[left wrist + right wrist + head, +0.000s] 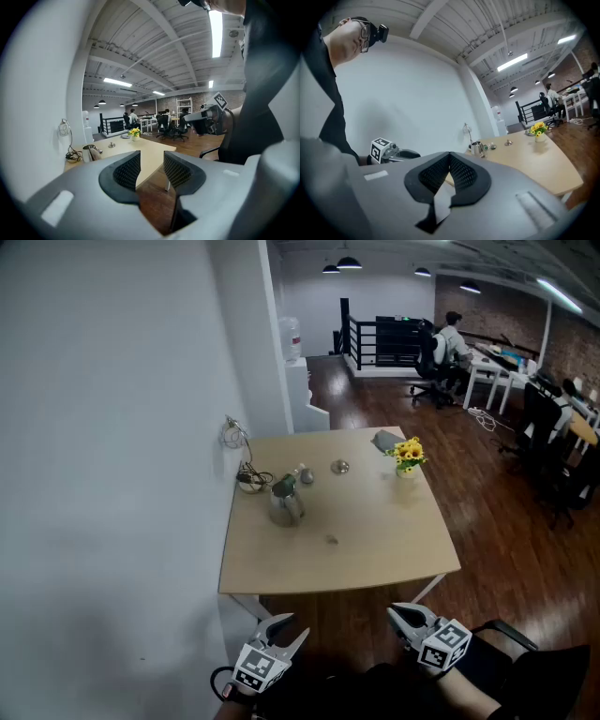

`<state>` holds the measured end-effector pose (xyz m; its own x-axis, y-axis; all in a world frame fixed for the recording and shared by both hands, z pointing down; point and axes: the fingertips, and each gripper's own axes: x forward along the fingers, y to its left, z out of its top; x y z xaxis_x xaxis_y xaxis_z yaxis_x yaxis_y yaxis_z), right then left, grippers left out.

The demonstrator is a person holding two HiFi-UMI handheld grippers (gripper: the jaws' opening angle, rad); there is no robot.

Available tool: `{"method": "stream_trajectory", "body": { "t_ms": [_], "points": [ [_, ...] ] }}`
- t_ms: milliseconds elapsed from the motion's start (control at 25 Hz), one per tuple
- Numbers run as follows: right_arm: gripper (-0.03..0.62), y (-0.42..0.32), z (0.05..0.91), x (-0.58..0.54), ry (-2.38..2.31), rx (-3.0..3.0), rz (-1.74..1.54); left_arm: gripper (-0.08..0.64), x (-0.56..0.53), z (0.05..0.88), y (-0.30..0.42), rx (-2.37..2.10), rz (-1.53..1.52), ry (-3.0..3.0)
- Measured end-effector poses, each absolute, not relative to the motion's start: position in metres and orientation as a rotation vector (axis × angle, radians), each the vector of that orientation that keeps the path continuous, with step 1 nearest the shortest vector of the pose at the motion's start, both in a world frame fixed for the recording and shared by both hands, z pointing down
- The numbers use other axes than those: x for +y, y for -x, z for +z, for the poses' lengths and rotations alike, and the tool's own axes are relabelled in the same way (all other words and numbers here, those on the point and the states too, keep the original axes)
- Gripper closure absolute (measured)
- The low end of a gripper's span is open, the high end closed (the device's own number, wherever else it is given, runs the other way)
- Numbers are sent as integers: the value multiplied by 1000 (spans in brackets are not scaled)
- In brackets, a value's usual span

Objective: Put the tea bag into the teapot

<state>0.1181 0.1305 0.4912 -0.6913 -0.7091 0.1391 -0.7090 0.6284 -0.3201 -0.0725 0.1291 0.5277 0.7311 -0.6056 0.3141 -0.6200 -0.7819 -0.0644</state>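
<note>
A metal teapot [284,502] stands on the left part of the light wooden table [375,549], and its round lid [339,467] lies apart behind it. A small dark item [331,540], too small to tell whether it is the tea bag, lies in the table's middle. Both grippers hang below the table's near edge, well short of these things. My left gripper [289,626] is open and empty, and its jaws [151,161] frame the teapot [89,153] far off. My right gripper [403,615] is shut with nothing between its pads [449,158]. The teapot [476,148] shows small in the right gripper view.
A vase of yellow flowers [408,457] and a grey object [386,439] sit at the table's far right. Cables [248,479] lie by the white wall [112,427] on the left. A black chair [525,652] is at my right. Desks and seated people [452,338] fill the room behind.
</note>
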Motion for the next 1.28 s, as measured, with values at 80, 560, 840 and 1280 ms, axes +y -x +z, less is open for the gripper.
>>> {"method": "stream_trajectory", "body": {
  "t_ms": [80,560,840,1280],
  "points": [
    [584,-117,490,126,1232,2846,-557,411,125,529,76,-1024,501,-2872],
    [584,-122,506,36,1182,2863,-591,411,52,545,71,-1061,508,-2819],
    [584,-133,512,-54,1065,2901,-582,411,-30,552,48,-1137,530,-2762],
    [583,-155,525,-149,885,2970,-626,405,-120,544,12,-1237,609,-2708]
  ]
}}
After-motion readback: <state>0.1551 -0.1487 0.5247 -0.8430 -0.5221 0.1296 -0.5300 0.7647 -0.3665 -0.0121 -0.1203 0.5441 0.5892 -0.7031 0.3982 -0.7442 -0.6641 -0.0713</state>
